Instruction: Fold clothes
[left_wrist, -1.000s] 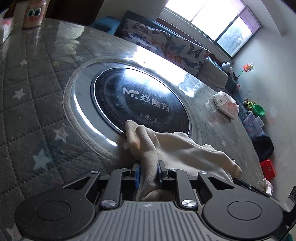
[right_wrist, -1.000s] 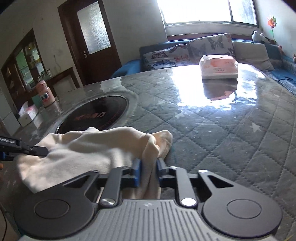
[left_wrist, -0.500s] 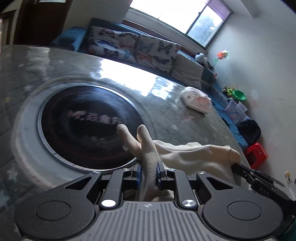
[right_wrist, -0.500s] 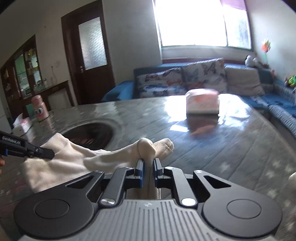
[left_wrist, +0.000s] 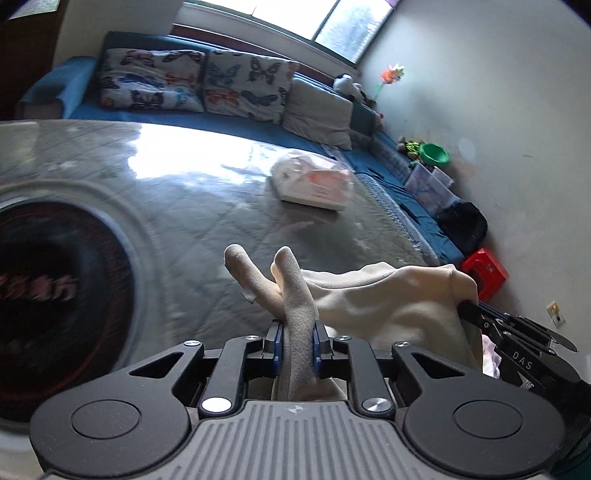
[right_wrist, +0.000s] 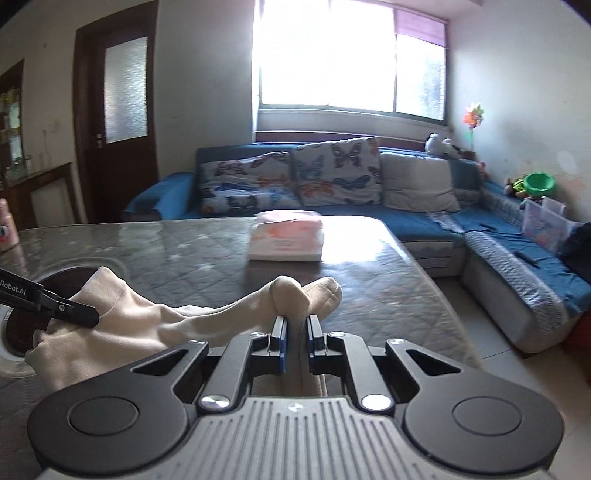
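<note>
While I am holding the cloth (left_wrist: 388, 295) taut above the worktop (left_wrist: 221, 206), its long axis is running sideways between my left hand-held gripper (left_wrist: 297, 338) and right hand-held gripper (right_wrist: 295, 334), each pinching one end.

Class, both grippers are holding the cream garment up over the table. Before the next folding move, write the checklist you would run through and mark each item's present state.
1. Left gripper shut on cream garment: ok.
2. Right gripper shut on the garment: ok.
3. Cloth spans between the grippers without twisting: cannot tell.
4. Table bare ahead of the garment: ok.
5. Tissue pack apart from the cloth: ok.
6. Hanging lower edge clear of the table: cannot tell.
</note>
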